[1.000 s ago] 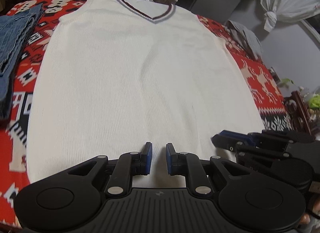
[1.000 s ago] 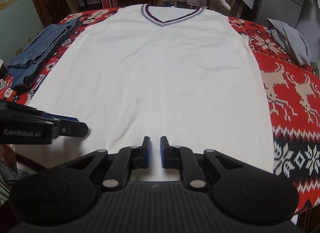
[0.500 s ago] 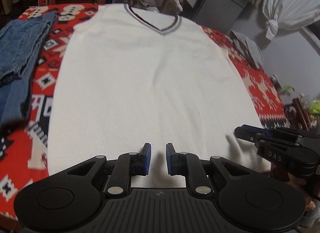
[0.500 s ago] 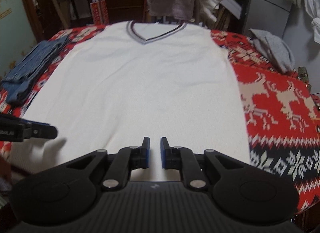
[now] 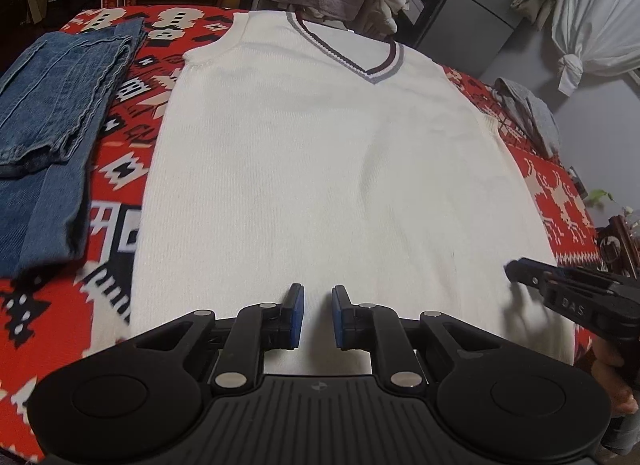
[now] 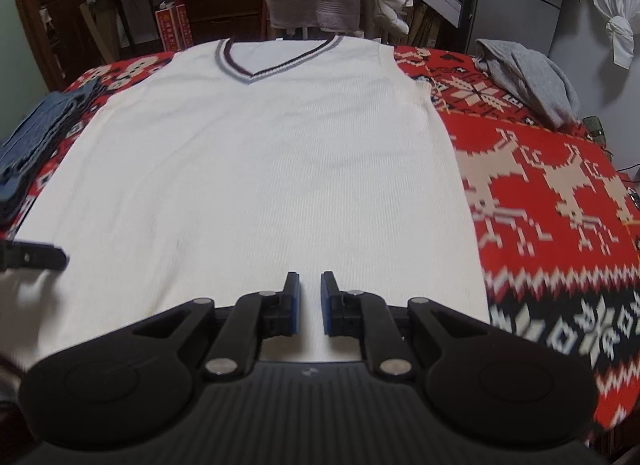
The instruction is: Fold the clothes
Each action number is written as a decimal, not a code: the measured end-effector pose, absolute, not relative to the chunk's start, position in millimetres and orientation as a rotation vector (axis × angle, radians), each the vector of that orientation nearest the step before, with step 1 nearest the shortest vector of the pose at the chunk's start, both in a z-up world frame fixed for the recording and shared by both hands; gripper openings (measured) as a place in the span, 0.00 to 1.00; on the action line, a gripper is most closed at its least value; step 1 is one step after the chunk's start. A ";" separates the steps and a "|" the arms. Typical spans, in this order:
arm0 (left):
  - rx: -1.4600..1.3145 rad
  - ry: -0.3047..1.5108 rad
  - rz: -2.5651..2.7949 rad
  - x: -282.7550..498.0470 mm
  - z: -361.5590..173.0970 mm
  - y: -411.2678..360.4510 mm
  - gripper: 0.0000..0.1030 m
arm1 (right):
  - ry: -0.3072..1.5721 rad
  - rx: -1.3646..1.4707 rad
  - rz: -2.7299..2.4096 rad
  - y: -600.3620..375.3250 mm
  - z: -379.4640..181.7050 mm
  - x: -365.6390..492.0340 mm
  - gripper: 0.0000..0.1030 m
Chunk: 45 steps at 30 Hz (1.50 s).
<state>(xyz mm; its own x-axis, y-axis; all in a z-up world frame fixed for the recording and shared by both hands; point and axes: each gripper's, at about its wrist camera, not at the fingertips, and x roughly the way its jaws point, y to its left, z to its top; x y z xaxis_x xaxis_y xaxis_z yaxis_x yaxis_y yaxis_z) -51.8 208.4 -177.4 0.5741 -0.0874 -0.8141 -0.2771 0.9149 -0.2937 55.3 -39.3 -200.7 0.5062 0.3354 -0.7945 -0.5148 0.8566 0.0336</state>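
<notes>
I see a matt ribbed knit vest point(image 5: 320, 169), rough denim jeans point(image 5: 52, 113) beside it, on a woven cloth point(image 6: 540, 185).

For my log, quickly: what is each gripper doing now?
Left gripper: open, holding nothing, above the vest.
Right gripper: open, holding nothing.

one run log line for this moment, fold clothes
stage: pre-fold | white vest: flat, unfolded | left claw: open, empty, over hem | right claw: open, empty, over hem | jeans: left of vest

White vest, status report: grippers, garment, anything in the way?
Left gripper and right gripper open, empty, over the hem. White V-neck vest flat, unfolded. Folded jeans left, grey garment right, both clear.
</notes>
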 end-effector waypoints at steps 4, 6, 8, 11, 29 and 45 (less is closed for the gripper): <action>-0.417 0.976 0.115 -77.5 -176.3 203.9 0.14 | 0.913 -0.244 0.526 -59.7 -198.4 17.1 0.11; -0.408 0.982 0.116 -88.4 -176.3 201.5 0.14 | 0.925 -0.246 0.527 -69.1 -197.3 2.0 0.11; -0.403 0.987 0.120 -97.1 -176.3 200.5 0.14 | 0.934 -0.242 0.525 -76.5 -197.8 -9.1 0.11; -0.408 0.999 0.124 -106.7 -176.5 200.7 0.14 | 0.937 -0.245 0.526 -80.6 -195.7 -20.1 0.11; -0.544 1.017 0.183 -156.1 -172.8 233.2 0.26 | 0.971 -0.106 0.428 -143.3 -174.2 -11.6 0.24; -0.831 0.975 0.048 -168.5 -207.1 256.4 0.38 | 1.019 -0.028 0.385 -170.6 -180.1 -11.3 0.33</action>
<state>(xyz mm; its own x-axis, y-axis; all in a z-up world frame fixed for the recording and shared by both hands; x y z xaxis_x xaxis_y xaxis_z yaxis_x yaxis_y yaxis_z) -168.5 256.4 -207.1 0.5856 -0.3165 -0.7463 -0.3887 0.6983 -0.6011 -11.3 -170.6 -180.1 0.4634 0.3008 -0.8335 -0.3263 0.9325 0.1551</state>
